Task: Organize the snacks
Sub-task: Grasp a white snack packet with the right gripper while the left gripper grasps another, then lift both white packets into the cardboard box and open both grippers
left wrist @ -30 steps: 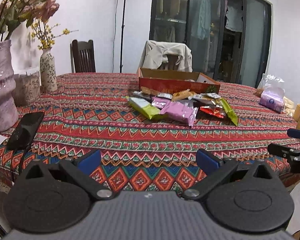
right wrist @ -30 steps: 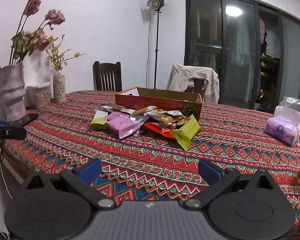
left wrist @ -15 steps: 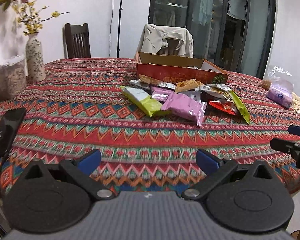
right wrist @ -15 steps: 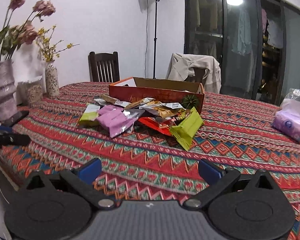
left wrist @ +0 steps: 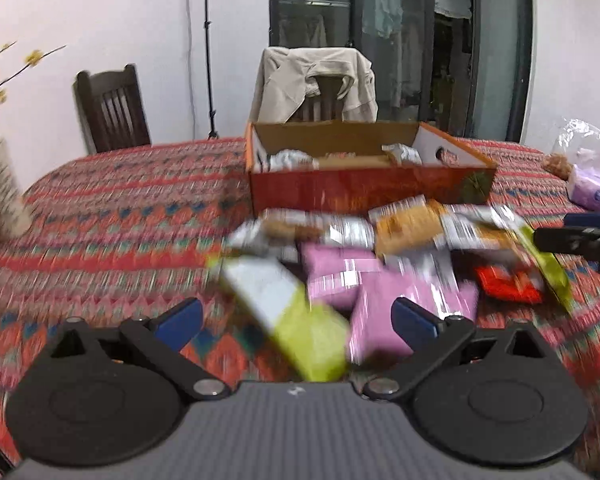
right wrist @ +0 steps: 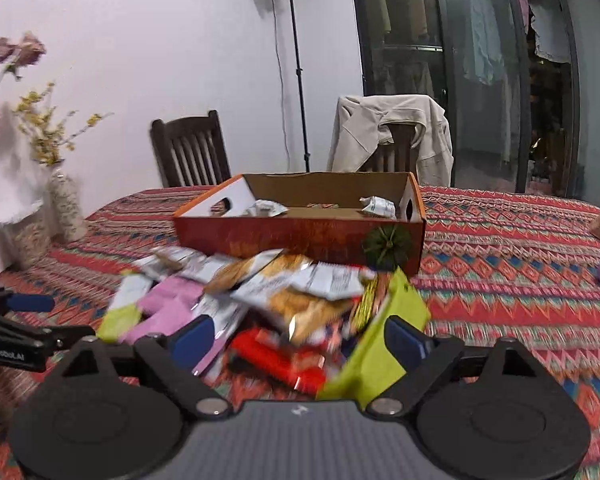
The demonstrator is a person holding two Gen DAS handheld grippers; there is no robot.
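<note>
Patterned table, box w/ few packets

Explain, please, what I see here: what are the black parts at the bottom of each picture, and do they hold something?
There is no robot. A person carries a hand-held gripper in each hand, and each has a camera looking forward along its two blue-tipped jaws. One picture comes from the left gripper, the other from the right gripper; each sees the other at its edge. On the patterned tablecloth lies a pile of snack packets in front of an open cardboard box with a few packets inside. Both pairs of jaws stand open and hold nothing; the right jaws have just been closing a little.
</note>
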